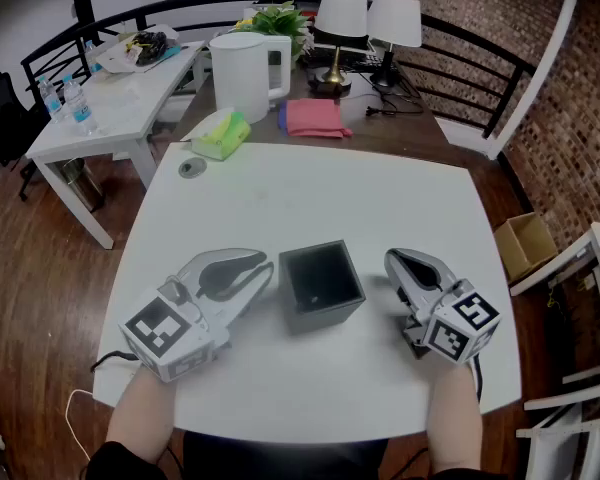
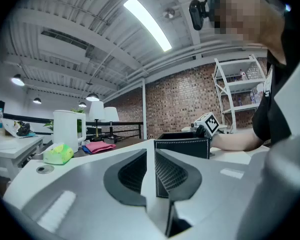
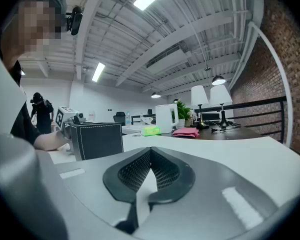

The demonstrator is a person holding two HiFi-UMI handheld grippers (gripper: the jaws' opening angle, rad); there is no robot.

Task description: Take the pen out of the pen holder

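Beside pen holder (image 1: 321, 286), left gripper (image 1: 267, 266) level

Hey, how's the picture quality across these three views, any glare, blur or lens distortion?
Head view: even light, sharp, only faint shadow by the pen holder. Left gripper view: fisheye bends the ceiling beams, the light strip blows out. Right gripper view: same fisheye, dark corners.
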